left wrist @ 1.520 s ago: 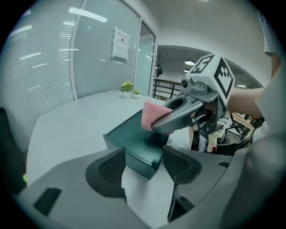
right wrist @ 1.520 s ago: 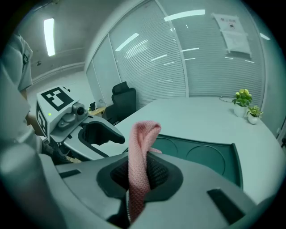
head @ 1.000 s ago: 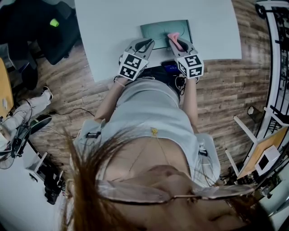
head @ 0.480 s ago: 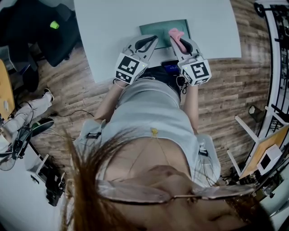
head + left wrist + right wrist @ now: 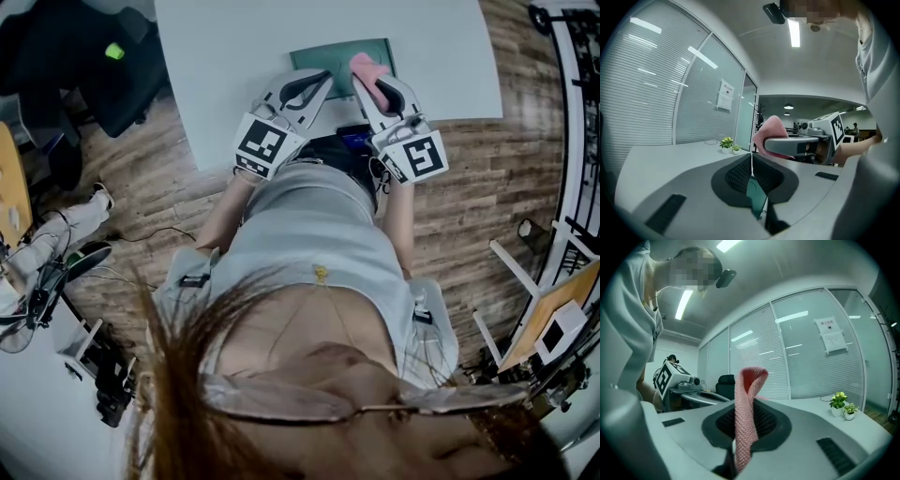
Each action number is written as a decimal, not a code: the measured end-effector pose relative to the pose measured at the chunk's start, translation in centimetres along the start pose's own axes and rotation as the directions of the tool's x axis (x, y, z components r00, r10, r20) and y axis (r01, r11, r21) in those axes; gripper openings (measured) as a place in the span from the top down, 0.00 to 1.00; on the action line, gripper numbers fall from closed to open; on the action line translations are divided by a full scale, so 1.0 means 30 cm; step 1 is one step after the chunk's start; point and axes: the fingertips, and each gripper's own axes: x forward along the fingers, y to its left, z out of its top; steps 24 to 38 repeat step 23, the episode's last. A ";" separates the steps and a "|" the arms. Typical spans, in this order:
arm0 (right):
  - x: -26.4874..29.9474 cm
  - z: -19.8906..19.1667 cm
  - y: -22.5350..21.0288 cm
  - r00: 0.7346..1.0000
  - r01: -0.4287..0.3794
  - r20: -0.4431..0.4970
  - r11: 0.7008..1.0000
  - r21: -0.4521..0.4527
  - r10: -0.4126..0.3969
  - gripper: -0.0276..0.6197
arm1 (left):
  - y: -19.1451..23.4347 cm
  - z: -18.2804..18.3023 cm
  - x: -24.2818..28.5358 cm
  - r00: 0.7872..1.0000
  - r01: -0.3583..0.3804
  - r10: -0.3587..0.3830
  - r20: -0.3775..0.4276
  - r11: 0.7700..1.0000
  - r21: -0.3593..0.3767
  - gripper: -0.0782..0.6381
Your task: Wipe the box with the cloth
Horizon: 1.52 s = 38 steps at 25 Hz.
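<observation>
We have right gripper (image 5: 746,405) fingers clamped on the soft, limp cloth (image 5: 743,437), left gripper (image 5: 751,159) fingers shut on the light, stiff box (image 5: 757,199) by its thin, likely slick wall.

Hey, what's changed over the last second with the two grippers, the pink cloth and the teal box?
The left gripper and right gripper both rose toward the head camera, so their marker cubes look larger. The pink cloth went up with the right one. Nothing was taken or let go. Unchanged: the right gripper is clamped on the cloth, the left is shut, and the teal box lies on the white table.
</observation>
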 end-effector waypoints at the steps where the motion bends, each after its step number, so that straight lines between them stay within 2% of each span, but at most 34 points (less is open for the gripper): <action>1: -0.001 0.003 0.001 1.000 0.000 0.001 1.000 -0.003 0.000 0.90 | -0.001 0.003 0.000 1.000 0.002 -0.002 0.000 1.000 -0.001 0.84; 11: -0.004 0.008 0.006 1.000 0.002 -0.003 1.000 -0.020 -0.003 0.90 | -0.005 0.008 0.011 1.000 0.025 -0.025 0.006 1.000 0.003 0.84; 38: 0.005 0.017 0.013 1.000 0.008 -0.015 0.999 -0.035 -0.009 0.90 | 0.006 0.008 -0.007 1.000 0.021 -0.021 -0.009 1.000 0.001 0.84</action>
